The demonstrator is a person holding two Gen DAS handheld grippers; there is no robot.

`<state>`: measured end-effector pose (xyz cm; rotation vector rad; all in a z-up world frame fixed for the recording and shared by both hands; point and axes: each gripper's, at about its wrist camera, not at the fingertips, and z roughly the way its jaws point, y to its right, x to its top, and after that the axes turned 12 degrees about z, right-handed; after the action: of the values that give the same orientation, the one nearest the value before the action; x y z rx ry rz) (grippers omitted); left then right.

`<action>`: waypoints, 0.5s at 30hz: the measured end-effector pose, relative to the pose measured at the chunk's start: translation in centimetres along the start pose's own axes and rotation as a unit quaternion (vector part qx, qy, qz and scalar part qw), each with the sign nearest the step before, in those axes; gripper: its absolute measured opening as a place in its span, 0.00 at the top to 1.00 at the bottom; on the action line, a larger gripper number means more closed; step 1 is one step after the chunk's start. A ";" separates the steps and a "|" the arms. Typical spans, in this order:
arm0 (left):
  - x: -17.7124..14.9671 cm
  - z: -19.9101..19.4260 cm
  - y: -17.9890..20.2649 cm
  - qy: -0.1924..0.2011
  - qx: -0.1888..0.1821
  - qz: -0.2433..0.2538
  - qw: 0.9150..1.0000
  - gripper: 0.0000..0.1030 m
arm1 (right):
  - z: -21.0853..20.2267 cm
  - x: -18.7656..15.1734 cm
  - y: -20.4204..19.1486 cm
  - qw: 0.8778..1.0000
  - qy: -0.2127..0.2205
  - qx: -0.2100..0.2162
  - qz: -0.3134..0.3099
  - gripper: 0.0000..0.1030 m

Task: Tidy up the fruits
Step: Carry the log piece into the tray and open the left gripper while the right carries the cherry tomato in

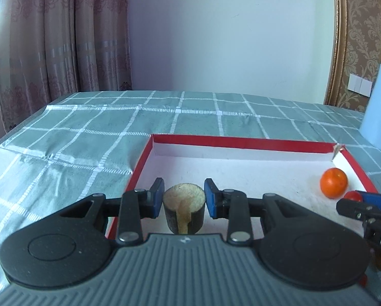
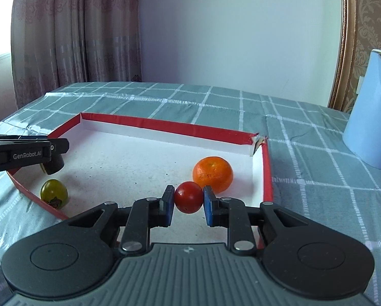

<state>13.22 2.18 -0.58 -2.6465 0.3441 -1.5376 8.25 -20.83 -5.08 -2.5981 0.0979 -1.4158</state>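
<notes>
Fruits: four pieces visible, all inside or over the shallow tray (image 2: 266,168), which has red card walls and a white, slightly speckled floor.

- Cut piece (image 1: 184,207): dark rough skin, pale grainy flat top, stubby cylinder with a lighter stripe down the front. Can't tell what fruit it is. Pinched between the blue pads of the left gripper (image 1: 184,201), over the tray's near-left part.
- Red tomato (image 2: 188,196): small, round, glossy. Right gripper (image 2: 187,202) fingers clamp it from both sides, over the tray's near-right part.
- Orange (image 2: 212,174): round, dimpled matte peel, one of it. Sits on the tray floor near the far-right corner, just behind the tomato; in the right wrist view they overlap, contact unclear.
- Green-yellow fruit (image 2: 54,193): small, smooth, dark dried calyx facing the camera, resting against the tray's near-left wall.

Tray's far-right corner is torn, card flap sticking up.

Tabletop (image 2: 215,102) is covered in a teal cloth with a white grid pattern, creased with shiny fold lines on the left. One light-blue smooth container (image 2: 368,117) stands on the cloth right of the tray, apart from it. Patterned curtains (image 2: 75,30) back left, plain pale wall behind.

Count: 2 grippers, 1 tray, 1 container.
</notes>
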 end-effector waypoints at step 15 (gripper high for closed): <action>0.7 2.9 -0.3 -0.017 0.029 -0.002 0.999 0.66 | 4.0 1.0 -2.3 0.998 -0.062 0.001 -0.006 0.78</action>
<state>16.11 2.12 -1.34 -2.6288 0.2874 -1.4777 12.09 -18.24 -5.97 -2.6822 0.0639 -1.2526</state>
